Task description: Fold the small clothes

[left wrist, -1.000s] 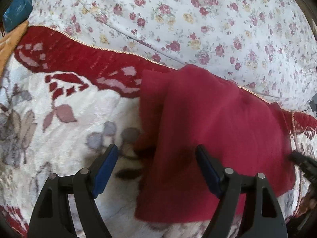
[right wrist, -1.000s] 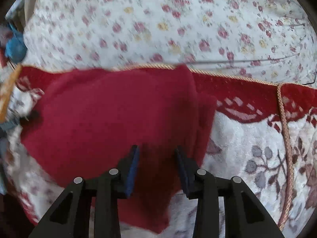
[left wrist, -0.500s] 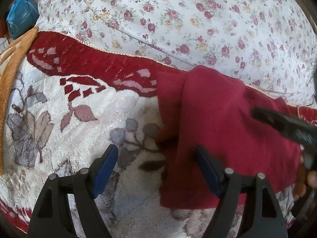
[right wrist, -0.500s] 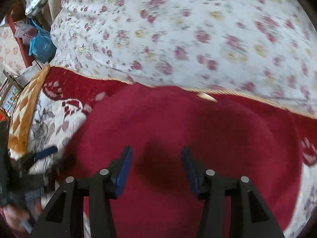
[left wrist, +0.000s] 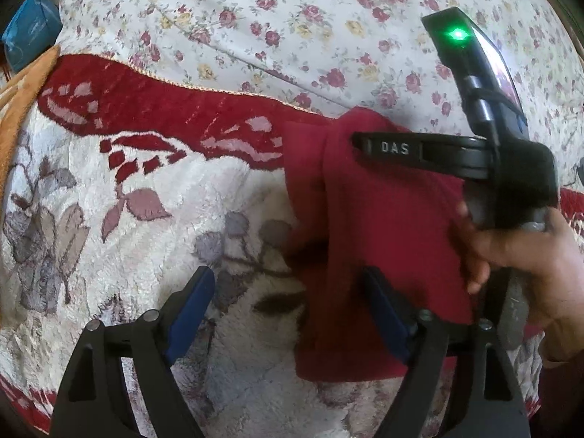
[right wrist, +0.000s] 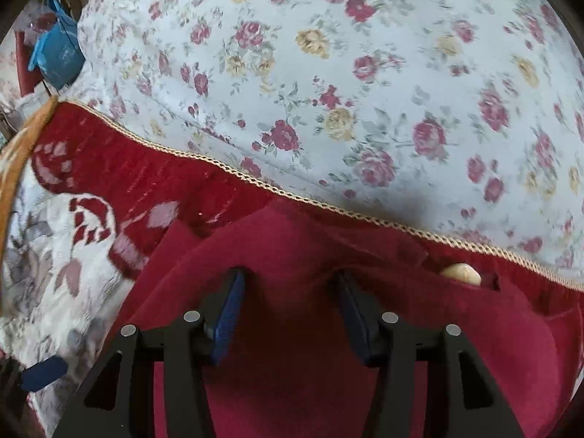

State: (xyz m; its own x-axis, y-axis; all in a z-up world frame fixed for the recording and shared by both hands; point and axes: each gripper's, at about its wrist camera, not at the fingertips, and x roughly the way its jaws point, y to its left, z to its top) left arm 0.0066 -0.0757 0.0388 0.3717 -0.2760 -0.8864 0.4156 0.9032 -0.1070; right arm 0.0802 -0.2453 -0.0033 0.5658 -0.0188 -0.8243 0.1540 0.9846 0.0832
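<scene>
A small dark red garment (left wrist: pixel 379 226) lies partly folded on a plush floral blanket (left wrist: pixel 120 241). My left gripper (left wrist: pixel 288 306) is open over the garment's left edge and holds nothing. The right gripper's body (left wrist: pixel 485 157), held by a hand (left wrist: pixel 529 262), hovers over the garment's right part in the left wrist view. In the right wrist view the right gripper (right wrist: pixel 288 306) is open just above the red garment (right wrist: pixel 292 376), with cloth beneath and between its fingers. A pale button-like piece (right wrist: pixel 460 273) shows at a fold.
A white flowered sheet (left wrist: pixel 292 18) covers the far side beyond the blanket's red border (left wrist: pixel 146 102) with gold cord trim (right wrist: pixel 328 208). An orange cloth (left wrist: pixel 22 102) and a blue bag (left wrist: pixel 29 33) lie at the far left.
The right gripper has moved left and forward over the garment, toward its far edge, and now shows large in the left wrist view. The left gripper has drawn back leftward, staying open.
</scene>
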